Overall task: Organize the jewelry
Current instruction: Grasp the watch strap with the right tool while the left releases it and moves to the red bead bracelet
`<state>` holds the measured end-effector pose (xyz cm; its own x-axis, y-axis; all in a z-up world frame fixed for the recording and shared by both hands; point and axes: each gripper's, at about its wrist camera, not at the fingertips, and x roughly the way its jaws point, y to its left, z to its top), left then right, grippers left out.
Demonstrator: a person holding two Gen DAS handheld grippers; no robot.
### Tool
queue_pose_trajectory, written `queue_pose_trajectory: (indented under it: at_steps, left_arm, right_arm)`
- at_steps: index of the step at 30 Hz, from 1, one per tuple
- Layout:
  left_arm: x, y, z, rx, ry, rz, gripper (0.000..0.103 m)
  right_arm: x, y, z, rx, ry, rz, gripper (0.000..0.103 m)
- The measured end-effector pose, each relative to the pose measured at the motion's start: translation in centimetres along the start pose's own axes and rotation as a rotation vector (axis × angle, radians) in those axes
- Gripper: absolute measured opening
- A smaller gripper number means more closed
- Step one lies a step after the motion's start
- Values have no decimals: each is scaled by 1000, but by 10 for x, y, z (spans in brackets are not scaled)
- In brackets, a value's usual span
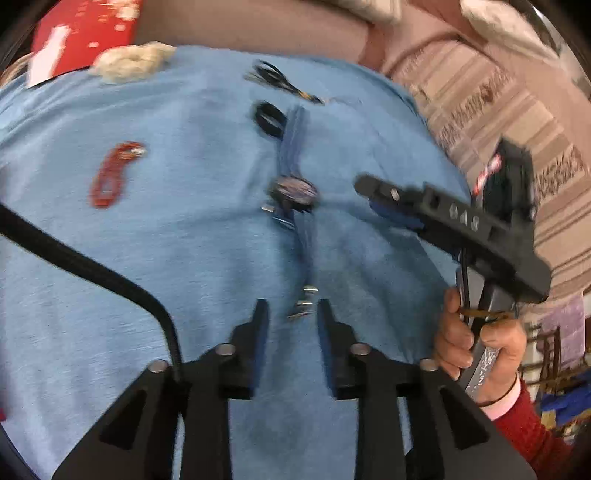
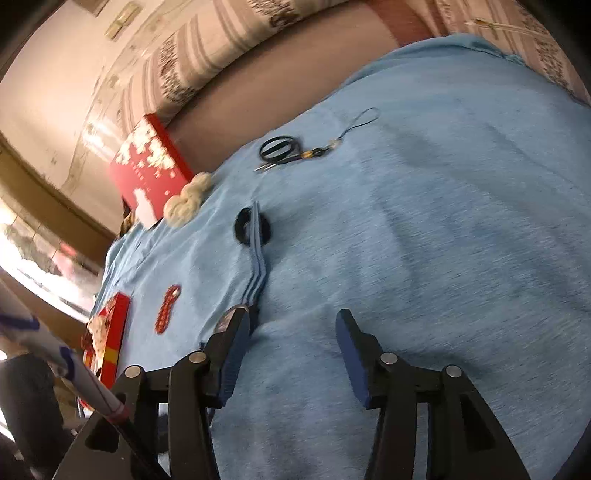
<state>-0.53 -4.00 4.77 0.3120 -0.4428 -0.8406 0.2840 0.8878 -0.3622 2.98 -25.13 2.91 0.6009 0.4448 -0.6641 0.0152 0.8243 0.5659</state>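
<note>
A blue-strapped wristwatch (image 1: pixel 293 190) lies lengthwise on the light blue cloth (image 1: pixel 147 240), its buckle end (image 1: pixel 304 304) just ahead of my left gripper (image 1: pixel 291 314), which is open and empty. A red bracelet (image 1: pixel 110 173) lies left, a black ring (image 1: pixel 267 118) and a black cord charm (image 1: pixel 280 79) farther back. My right gripper (image 2: pixel 291 325) is open and empty; its left finger sits beside the watch strap (image 2: pixel 256 254). The right wrist view also shows the black ring (image 2: pixel 242 225), the cord charm (image 2: pixel 291 147) and the red bracelet (image 2: pixel 167 308).
A red box (image 1: pixel 81 33) and a cream bundle (image 1: pixel 129 62) lie at the cloth's far edge. Another red box (image 2: pixel 110 343) sits at the cloth's left edge. A patterned cushion (image 1: pixel 509 122) borders the right. A black cable (image 1: pixel 92 266) crosses the left.
</note>
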Motion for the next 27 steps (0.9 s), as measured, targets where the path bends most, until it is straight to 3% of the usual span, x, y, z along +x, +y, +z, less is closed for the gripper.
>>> queue_pose_trajectory:
  at_steps: [3,7,12,16,19,22,24,27]
  left_arm:
    - [-11,30,9,-56,-39,70,38]
    - [-8,70,33,-123,-63,195,39]
    - [14,94,68,-117,-80,258,39]
    - [23,114,85,-148,-84,195,38]
    - [17,128,90,-214,-109,75,38]
    - [13,134,88,-224,-118,84,38]
    - [18,135,89,-194,-98,146,23]
    - [22,127,93,-108,-86,237,9]
  right_arm:
    - [7,8,-5,-15,29,24,56]
    - [17,19,-11,-32,86,91,60]
    - [27,32,-17,-82,94,57,61]
    - [29,36,-19,-98,87,39,62]
    - [31,36,-19,-100,85,35,63]
    - [33,36,-19,-100,80,31,63]
    - [33,37,-20,-108,76,22,63]
    - [33,39,-21,-121,72,11,63]
